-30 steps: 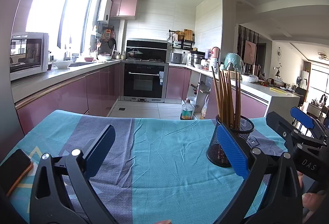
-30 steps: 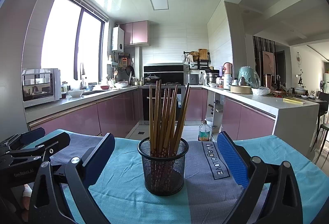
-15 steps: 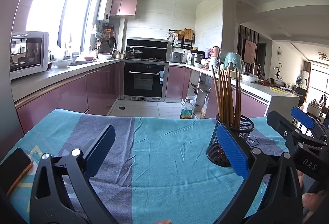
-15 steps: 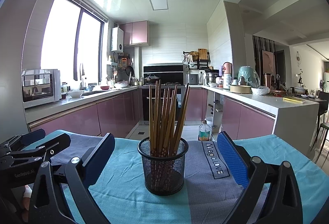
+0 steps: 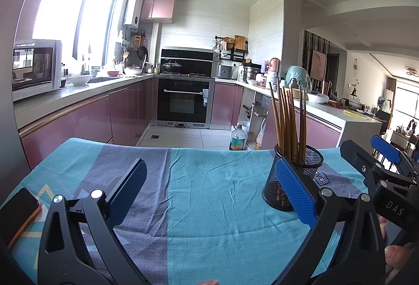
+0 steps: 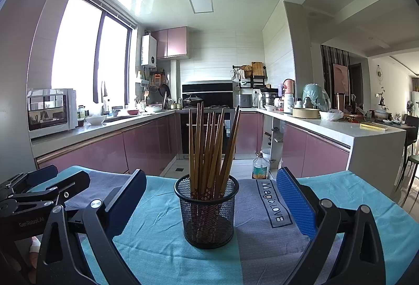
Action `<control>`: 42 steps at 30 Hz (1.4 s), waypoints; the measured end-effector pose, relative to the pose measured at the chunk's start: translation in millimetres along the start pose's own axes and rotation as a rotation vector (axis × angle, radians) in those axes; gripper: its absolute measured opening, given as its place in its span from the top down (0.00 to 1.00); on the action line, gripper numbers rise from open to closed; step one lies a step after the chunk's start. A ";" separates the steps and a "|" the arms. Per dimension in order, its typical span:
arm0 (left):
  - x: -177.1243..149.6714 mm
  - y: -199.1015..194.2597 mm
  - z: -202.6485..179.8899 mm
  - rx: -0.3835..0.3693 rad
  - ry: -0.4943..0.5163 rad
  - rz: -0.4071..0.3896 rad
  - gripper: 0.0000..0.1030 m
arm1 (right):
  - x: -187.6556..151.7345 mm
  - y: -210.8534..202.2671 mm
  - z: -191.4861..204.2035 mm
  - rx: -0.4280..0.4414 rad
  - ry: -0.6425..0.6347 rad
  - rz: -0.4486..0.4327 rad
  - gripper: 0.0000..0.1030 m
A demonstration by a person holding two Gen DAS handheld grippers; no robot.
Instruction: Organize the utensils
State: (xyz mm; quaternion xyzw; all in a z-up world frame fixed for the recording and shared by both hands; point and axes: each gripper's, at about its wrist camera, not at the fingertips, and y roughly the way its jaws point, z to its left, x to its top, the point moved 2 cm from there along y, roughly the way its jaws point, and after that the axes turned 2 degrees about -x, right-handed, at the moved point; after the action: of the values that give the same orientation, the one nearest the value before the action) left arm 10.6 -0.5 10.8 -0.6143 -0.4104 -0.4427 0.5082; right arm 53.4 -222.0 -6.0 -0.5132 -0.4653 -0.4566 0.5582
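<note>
Black mesh cup (image 6: 208, 211) upright on teal-and-grey cloth (image 6: 353, 196), full of brown chopsticks (image 6: 209, 146) | right gripper (image 6: 210, 203) spread wide, cup centred between its pads, no contact | left gripper (image 5: 209, 190) spread wide, empty, cup just past its right pad | phone (image 5: 18, 211) at cloth's left edge

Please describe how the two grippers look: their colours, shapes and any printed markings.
Both grippers are black plastic frames with triangular cut-outs, silver rivets and long flat blue fingers. The left gripper carries the white marking "GenRobot.AI", read in the right wrist view. The right gripper shows white letters "DAS" in the left wrist view.
</note>
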 end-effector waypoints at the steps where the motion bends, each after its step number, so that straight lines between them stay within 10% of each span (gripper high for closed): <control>1: 0.2 0.1 -0.2 0.000 0.000 0.000 0.06 | 0.0 -0.3 0.4 -0.001 0.000 0.000 0.07; 42: -1.2 -1.2 0.0 -0.001 -0.001 0.004 0.06 | 0.0 0.9 2.5 -0.008 0.008 -0.001 0.07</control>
State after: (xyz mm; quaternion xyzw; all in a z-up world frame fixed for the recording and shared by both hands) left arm 9.1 -0.4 9.9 -0.6153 -0.4095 -0.4416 0.5086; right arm 54.2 -219.4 -6.0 -0.5134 -0.4616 -0.4607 0.5577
